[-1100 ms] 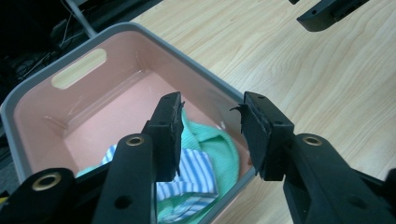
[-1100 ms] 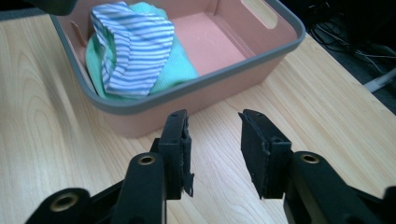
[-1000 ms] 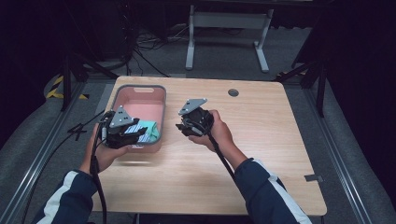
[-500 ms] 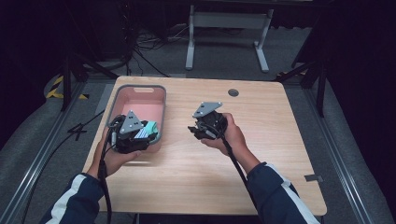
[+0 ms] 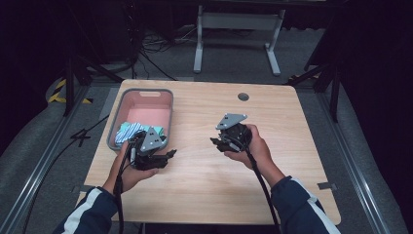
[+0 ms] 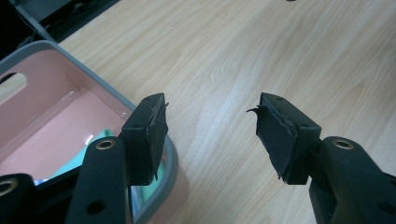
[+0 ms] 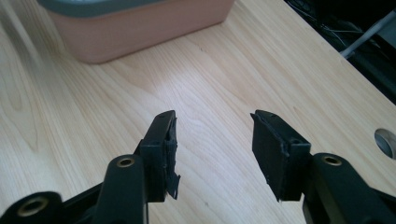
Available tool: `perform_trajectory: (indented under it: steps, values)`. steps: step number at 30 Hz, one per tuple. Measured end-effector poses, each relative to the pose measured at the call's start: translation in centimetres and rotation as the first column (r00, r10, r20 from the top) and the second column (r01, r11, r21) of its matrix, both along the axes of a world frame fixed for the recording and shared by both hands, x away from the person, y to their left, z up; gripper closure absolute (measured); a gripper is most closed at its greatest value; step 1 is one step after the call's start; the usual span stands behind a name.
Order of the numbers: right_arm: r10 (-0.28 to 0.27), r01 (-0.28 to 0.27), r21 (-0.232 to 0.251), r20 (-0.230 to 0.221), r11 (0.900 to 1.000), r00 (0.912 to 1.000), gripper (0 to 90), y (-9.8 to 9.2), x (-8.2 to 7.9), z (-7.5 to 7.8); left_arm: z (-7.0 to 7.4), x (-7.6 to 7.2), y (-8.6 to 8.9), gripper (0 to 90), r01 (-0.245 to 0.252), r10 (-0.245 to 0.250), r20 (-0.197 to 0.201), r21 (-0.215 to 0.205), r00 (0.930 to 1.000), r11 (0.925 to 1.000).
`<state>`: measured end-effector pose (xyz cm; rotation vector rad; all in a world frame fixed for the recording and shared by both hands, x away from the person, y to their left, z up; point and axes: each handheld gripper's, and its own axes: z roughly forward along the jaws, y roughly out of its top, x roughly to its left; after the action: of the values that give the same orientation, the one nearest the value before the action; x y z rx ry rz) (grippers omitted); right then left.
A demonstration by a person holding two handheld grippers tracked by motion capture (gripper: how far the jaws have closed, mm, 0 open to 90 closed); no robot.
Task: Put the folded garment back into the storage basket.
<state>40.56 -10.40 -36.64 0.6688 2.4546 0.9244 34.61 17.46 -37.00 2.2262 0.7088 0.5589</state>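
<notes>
I have both grippers over bare wood and both are empty; the left gripper [image 5: 165, 156] has its jaws spread, having just been opening, with nothing between the pads, and the right gripper [image 5: 217, 143] is the same, jaws parted and just been opening, only the table [image 5: 292, 146] showing through the gap.

The thing I take to be the work's own is the folded cloth [image 5: 127, 132], striped in teal and white; it lies in the near end of the pink basket [image 5: 146, 92], which sits at the table's left side; from above, the left gripper partly covers that end of the basket, so I cannot be sure how the cloth lies, or whether part of it hangs over the rim.

The risks as I judge them: in the left gripper view my left-hand jaw stands right at the basket's grey rim [image 6: 170, 163]; a careless swing that way could knock the basket, shove it along the wood or tip its near edge; the worn pads, frayed at their edges, could snag the cloth and drag it back out if I dip in again; the cables trailing from each gripper could catch on the table's front edge and jerk a hand off line.
</notes>
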Motion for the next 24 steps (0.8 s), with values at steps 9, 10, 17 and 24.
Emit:
perform_trajectory:
  steps: [9, 10, 17, 24]
  values:
    - [-0.02, 0.02, -0.016, -0.003, 1.0, 0.9998, 48.9, -2.3, -1.0, -0.9, -1.4, -0.4, -1.6, 40.6, 0.049, -0.048, -0.026, 0.031, 0.9985, 0.9983]
    - [-0.021, 0.021, -0.018, -0.001, 1.0, 0.9998, 48.8, -2.5, -1.1, -0.9, -1.7, -0.4, -1.9, 40.2, 0.055, -0.054, -0.026, 0.045, 0.9982, 0.9974]
    - [-0.035, 0.035, -0.029, -0.01, 0.999, 0.9993, 47.0, -4.3, -1.8, -1.8, -3.0, -0.7, -2.9, 36.8, 0.091, -0.087, -0.047, 0.081, 0.9951, 0.9926]
    - [-0.052, 0.051, -0.051, -0.025, 0.997, 0.9983, 45.4, -6.1, -2.5, -3.2, -4.5, -0.8, -3.7, 30.1, 0.128, -0.121, -0.076, 0.092, 0.9897, 0.9876]
